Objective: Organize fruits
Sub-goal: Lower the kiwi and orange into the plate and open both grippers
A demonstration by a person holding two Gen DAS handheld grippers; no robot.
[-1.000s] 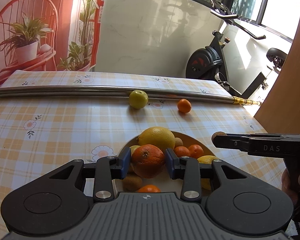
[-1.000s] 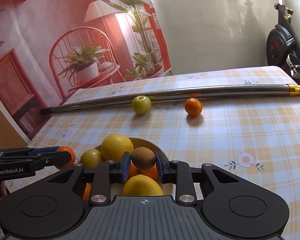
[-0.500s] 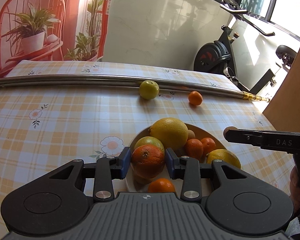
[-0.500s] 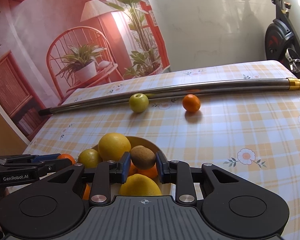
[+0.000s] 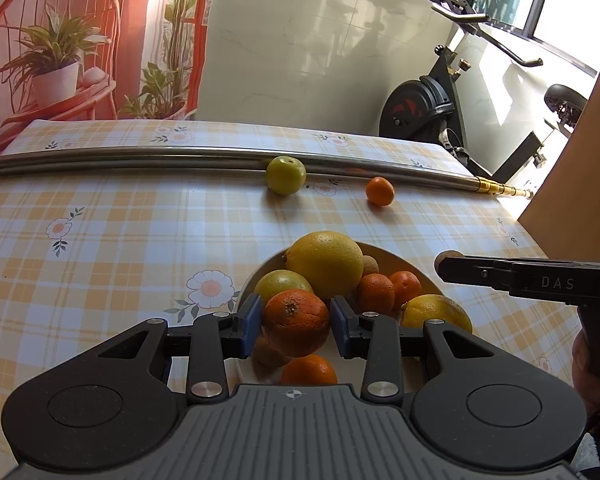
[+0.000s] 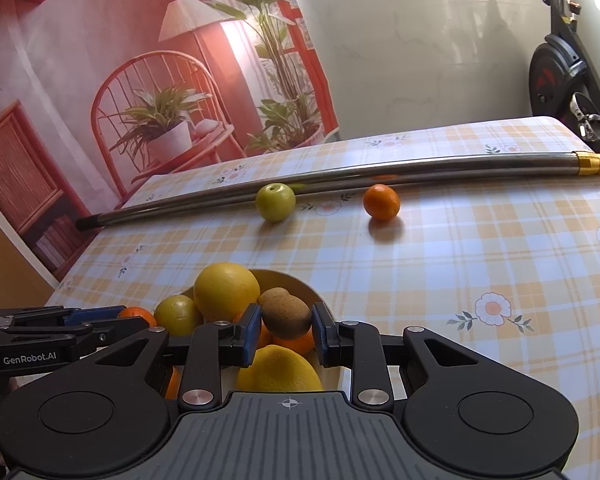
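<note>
The left gripper (image 5: pixel 296 326) has its blue-padded fingers (image 5: pixel 249 322) closed against both sides of an orange (image 5: pixel 296 322), held above the near edge of the bowl (image 5: pixel 392 258). The right gripper (image 6: pixel 285 328) has its fingers (image 6: pixel 250 330) clamped on a brown kiwi (image 6: pixel 286 316), also over the bowl. The bowl sits on the counter (image 6: pixel 440 264), which is covered in a yellow checked, flowered cloth, and contains a large yellow citrus (image 5: pixel 325 264), a yellow-green fruit (image 5: pixel 282 284), two small mandarins (image 5: pixel 374 292), a lemon (image 5: pixel 436 312) and further fruit partly hidden by the grippers. Well beyond the bowl, a green apple (image 6: pixel 275 202) touches a long metal rod (image 6: pixel 440 166) lying across the counter, and a loose mandarin (image 6: pixel 381 202) lies near the rod, apart from the apple.
</note>
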